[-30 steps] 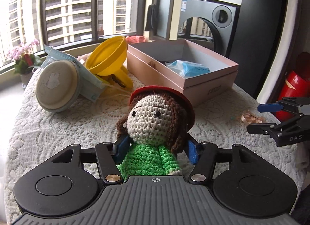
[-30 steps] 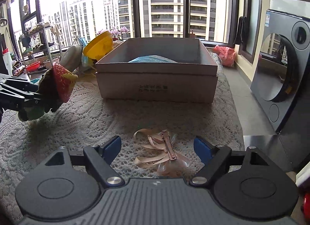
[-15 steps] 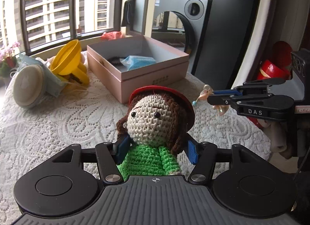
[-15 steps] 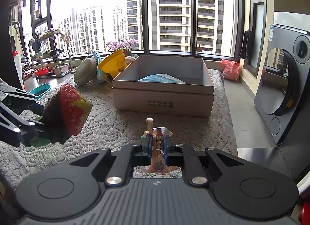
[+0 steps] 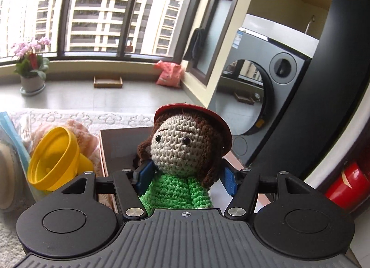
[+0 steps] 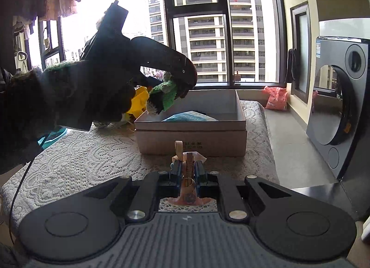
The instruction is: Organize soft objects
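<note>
Left tongs (image 5: 185, 176): blue pads pressed into the sides of a crocheted doll (image 5: 182, 152), held at the neck and chest. Doll is knobbly yarn, with cream head, brown hair, red hat brim, green body, bead eyes. It hangs over the near left corner of the open cardboard box (image 5: 120, 143); in the right wrist view its feet dangle just above the box rim at 10 o'clock from the box centre.

Right tongs (image 6: 187, 175): pinched narrow on a small peach ribbon bundle with a metal zipper strip (image 6: 188, 171), thin and limp, one loop standing up at 12 o'clock. Held clear of the lace-covered surface (image 6: 81, 164), short of the box front.

Step in hand, as judged: carrying both soft items to the box; doll is first in line. Next move calls for lowering the doll inside the walls and spreading the pads. The doll is springy, so it should drop free; watch for hair yarn snagging. The ribbon bundle then needs carrying forward over the front wall.

Outward: box (image 6: 192, 127) is matte pinkish card, straight-walled, with a blue crinkly plastic packet (image 6: 189, 116) inside. At 9 o'clock of the box, a glossy yellow funnel (image 5: 57, 157), a smooth flared cone, and beyond it pink fuzzy fabric (image 5: 85, 136).
</note>
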The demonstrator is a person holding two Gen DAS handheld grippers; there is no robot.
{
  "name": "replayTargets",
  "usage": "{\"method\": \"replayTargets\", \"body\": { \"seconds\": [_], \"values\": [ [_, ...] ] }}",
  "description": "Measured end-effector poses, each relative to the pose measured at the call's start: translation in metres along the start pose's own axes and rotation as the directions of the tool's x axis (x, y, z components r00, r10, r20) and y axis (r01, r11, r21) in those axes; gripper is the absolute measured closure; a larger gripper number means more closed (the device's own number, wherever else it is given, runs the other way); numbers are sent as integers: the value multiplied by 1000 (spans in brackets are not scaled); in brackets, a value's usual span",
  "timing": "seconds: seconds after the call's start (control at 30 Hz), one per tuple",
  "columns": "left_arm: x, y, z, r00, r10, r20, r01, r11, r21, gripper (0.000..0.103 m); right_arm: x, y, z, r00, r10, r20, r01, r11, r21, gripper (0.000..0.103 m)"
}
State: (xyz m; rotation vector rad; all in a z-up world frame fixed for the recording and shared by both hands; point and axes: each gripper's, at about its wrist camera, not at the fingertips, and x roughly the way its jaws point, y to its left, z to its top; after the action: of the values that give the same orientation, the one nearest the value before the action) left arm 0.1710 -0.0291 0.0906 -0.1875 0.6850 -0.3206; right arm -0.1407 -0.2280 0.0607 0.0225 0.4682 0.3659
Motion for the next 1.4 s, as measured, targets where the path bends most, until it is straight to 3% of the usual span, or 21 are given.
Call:
{"method": "replayTargets", "body": {
  "seconds": [0.1, 0.17, 0.23, 0.33, 0.4, 0.5, 0.63, 0.67, 0.83, 0.93, 1.07, 1.1, 1.13, 1.2, 1.3, 1.4],
  "values": [
    [41, 0, -7, 987, 89, -136, -85, 996, 38, 38, -3, -9, -5, 1000, 10, 3, -10, 999, 36, 92],
    [47, -1, -14, 977, 135, -164, -122, 989, 89, 39, -5, -14, -10, 1000, 22, 5, -22, 998, 62, 92],
    [39, 2, -14, 980, 135, -146, -126, 990, 67, 39, -3, -19, -13, 999, 32, 10, -32, 996, 79, 92],
    [3, 5, -4, 987, 159, -17, -158, 987, 43, 40, 0, -24, -16, 999, 41, 14, -42, 994, 99, 92],
    [-14, 3, 0, 990, 142, 13, -142, 989, 47, 45, 2, -27, -16, 999, 48, 20, -50, 993, 110, 92],
    [-18, 2, -7, 995, 65, -75, -62, 997, 38, 55, 3, -27, -14, 998, 56, 29, -59, 992, 113, 92],
    [13, 8, -26, 977, 102, -188, -97, 995, 37, 61, 1, -25, 0, 997, 50, 56, -55, 995, 88, 92],
    [15, 12, -30, 980, 90, -178, -87, 996, 25, 68, 1, -26, 5, 997, 46, 60, -51, 996, 79, 92],
    [-29, 17, -47, 998, -60, -36, 60, 998, -3, 68, 23, -44, 63, 997, 36, 70, -39, 998, 42, 92],
    [-65, 17, -71, 996, -79, 43, 78, 996, 38, 68, 62, -57, 116, 998, 36, 44, -38, 998, 51, 91],
    [-94, 40, -106, 995, -27, 97, 28, 1000, -9, 68, 135, -62, 177, 996, 67, -51, -63, 996, 63, 88],
    [-98, 48, -111, 994, -14, 105, 17, 999, -29, 68, 157, -62, 188, 994, 54, -94, -46, 996, 81, 78],
    [-103, 59, -116, 994, 5, 111, 0, 999, -46, 68, 177, -61, 195, 991, 19, -133, -6, 996, 94, 61],
    [-110, 74, -122, 992, 45, 119, -39, 998, -53, 68, 198, -54, 197, 984, -37, -177, 51, 996, 76, 46],
    [-120, 102, -127, 983, 101, 151, -88, 992, -87, 68, 214, -30, 186, 972, -88, -218, 91, 996, 3, 46],
    [-127, 132, -127, 974, 135, 183, -103, 979, -176, 68, 224, -5, 176, 964, -55, -261, 58, 998, 5, 43]
  ]
}}
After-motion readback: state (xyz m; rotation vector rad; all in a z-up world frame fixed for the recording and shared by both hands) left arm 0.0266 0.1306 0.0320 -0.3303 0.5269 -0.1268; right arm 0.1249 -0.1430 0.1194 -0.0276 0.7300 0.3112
